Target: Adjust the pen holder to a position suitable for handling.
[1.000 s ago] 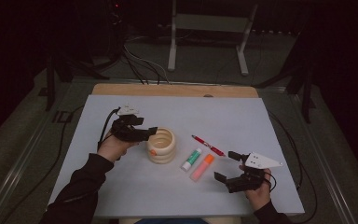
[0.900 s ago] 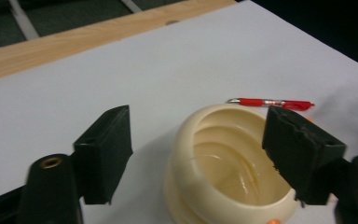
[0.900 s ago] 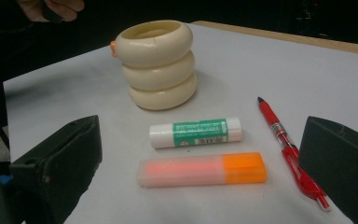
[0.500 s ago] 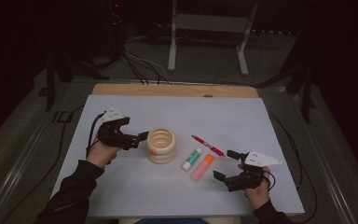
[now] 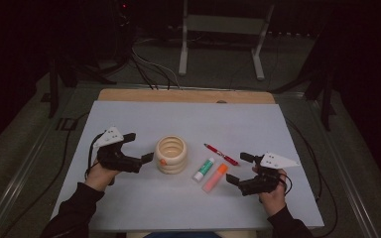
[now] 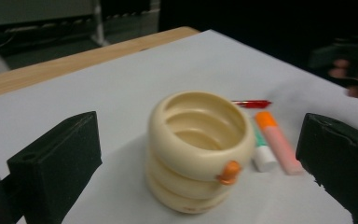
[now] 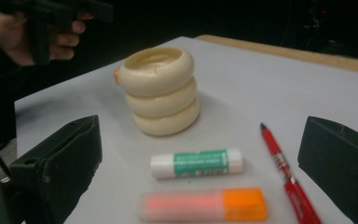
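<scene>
Cream ringed cup [image 5: 171, 154] stands mid-table, just ahead of the left gripper [image 5: 138, 148], jaws apart. It looks rigid, smooth, probably light; grip across a groove. Right gripper [image 5: 236, 169], jaws apart, faces the glue stick [image 5: 204, 169].

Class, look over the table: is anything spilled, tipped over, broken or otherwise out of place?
Nothing stands out. The cream ringed cup stands upright, and the glue stick, orange marker and red pen lie flat and apart beside it. No spill shows on the table.
</scene>
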{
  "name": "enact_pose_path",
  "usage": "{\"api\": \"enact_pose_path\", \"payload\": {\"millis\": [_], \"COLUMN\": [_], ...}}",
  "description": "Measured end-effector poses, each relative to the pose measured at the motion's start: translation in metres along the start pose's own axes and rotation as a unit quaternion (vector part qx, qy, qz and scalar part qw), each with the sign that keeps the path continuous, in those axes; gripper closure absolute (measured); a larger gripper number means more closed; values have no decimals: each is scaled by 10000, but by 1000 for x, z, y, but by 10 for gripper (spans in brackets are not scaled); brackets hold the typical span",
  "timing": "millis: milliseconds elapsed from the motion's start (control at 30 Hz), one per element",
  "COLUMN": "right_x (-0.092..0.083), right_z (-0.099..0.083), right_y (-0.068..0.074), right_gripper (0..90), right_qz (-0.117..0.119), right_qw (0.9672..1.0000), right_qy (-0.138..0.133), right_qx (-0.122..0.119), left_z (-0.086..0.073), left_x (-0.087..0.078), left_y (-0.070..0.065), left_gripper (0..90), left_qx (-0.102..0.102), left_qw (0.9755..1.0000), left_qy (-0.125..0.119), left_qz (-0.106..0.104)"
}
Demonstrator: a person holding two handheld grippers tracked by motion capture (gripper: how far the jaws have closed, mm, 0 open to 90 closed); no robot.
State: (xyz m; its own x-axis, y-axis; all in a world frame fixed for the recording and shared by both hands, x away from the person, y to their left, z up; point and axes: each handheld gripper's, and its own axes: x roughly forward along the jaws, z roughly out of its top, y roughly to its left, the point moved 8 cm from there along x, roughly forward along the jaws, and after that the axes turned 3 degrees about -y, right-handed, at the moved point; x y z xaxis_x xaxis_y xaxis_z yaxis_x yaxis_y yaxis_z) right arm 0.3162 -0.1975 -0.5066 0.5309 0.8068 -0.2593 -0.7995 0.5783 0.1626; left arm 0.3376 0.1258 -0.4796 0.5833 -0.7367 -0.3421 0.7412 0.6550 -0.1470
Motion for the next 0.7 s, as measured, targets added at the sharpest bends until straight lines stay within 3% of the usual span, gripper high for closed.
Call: {"api": "enact_pose_path", "payload": {"millis": [167,300,433,700], "right_x": [6,11,18,33], "right_z": [10,14,19,29], "right_y": [-10,-17,-25,-46], "right_gripper": [0,0,0,0], "right_qz": [-81,-137,-184,-285], "right_qw": [9999,9994,9988,9991], "right_qy": [-24,16,85,255], "right_qx": [-147,-318,-450,-199], "left_z": [-10,-15,-24,-40], "left_x": [-2,-4,-5,-12], "left_y": [-9,-15,-19,-25], "left_gripper": [7,7,7,7], "left_qx": [113,85,197,231], "left_qw": [9999,9995,9993,9991], "left_qy": [38,-54,7,-141], "left_qz": [-122,-291,-317,-316]}}
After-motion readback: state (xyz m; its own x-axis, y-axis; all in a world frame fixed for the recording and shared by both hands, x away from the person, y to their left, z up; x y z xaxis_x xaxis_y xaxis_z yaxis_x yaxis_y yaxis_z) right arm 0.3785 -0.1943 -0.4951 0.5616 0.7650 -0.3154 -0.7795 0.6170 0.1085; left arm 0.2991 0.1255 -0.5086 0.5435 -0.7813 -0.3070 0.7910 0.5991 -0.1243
